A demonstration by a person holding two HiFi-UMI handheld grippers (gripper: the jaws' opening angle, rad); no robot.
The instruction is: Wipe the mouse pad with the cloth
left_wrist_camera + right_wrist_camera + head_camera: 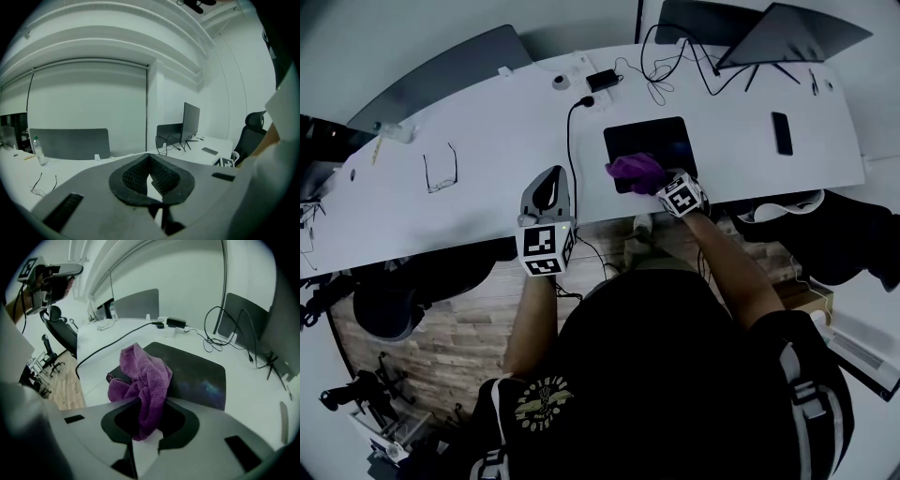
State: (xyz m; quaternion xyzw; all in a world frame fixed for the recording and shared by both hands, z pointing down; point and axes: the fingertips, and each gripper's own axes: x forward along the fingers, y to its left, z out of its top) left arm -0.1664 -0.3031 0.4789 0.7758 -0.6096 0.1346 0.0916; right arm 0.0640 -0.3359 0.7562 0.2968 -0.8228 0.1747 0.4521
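A dark mouse pad (pixel 667 137) lies on the white desk (pixel 497 122), near its front edge. A crumpled purple cloth (pixel 635 170) rests on the pad's near left corner. My right gripper (pixel 660 183) is shut on that cloth, which hangs out from between the jaws over the mouse pad (pixel 199 373) in the right gripper view, cloth (pixel 144 376) bunched ahead of the right gripper (pixel 147 414). My left gripper (pixel 547 186) hovers at the desk's front edge, left of the pad, jaws together and holding nothing; the left gripper (pixel 150 165) faces across the room.
Glasses (pixel 440 172) lie on the desk at the left. A black cable (pixel 570 141) runs from a charger (pixel 602 80) over the desk edge between the grippers. A phone (pixel 782 132) sits right of the pad, a laptop (pixel 787 33) behind it, a bottle (pixel 395 132) far left.
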